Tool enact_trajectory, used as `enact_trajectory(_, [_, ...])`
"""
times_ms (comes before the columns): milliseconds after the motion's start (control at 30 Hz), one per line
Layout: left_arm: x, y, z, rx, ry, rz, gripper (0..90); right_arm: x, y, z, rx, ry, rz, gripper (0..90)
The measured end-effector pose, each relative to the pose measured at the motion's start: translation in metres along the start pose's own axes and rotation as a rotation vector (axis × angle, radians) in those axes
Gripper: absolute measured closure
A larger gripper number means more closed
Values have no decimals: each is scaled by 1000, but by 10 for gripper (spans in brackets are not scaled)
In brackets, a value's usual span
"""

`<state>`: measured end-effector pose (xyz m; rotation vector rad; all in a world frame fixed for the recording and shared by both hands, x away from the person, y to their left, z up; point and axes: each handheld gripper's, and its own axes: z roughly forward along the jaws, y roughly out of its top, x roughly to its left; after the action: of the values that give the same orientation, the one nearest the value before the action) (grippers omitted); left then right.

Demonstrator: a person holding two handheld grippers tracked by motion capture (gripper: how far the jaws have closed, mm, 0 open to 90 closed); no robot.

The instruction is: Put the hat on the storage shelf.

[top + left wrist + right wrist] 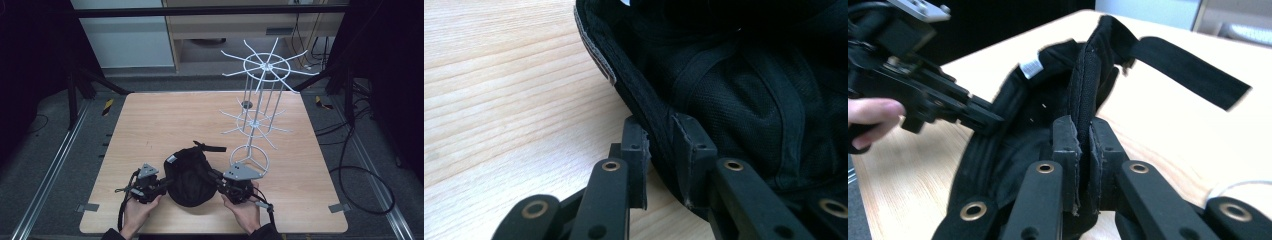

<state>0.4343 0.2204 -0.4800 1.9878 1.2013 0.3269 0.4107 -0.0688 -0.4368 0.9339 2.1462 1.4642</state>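
The black mesh fabric cap [187, 177] lies upside down on the light wooden worktop [150, 125], its rim pinched by the left gripper [663, 145] and the right gripper [1083, 137], fingers closed on it. The hold on each side is only at the thin edge, so I judge that pulling apart could let the soft rim slip out. If lifted carelessly, its loose black strap [1188, 67] may catch the white wire display stand [260, 100] nearby.
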Motion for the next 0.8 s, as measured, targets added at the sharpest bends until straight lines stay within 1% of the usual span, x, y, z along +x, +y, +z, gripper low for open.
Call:
enact_trajectory(133, [0,2,4,-10,-4,-7,763,6,2,1,-16,19,-29,843])
enact_trajectory(267, [2,4,8,-16,-12,-23,772,10,2,3,-23,38,-43,843])
enact_trajectory(433, [3,7,13,-27,-12,-21,776,16,-1,7,-12,67,-54,841])
enact_trajectory(533, [4,8,12,-30,-10,-13,767,19,-4,9,1,57,-68,840])
enact_trajectory(600, [5,8,10,-33,-7,-14,751,19,-4,9,4,51,-68,840])
enact_trajectory(633, [8,8,7,-35,-7,-19,740,18,-6,9,10,38,-62,840])
enact_trajectory(700, [11,9,3,-40,-6,-25,716,17,-8,9,17,30,-58,840])
enact_trajectory(800, [14,12,-7,-70,-6,-37,668,15,-9,9,26,12,-57,840])
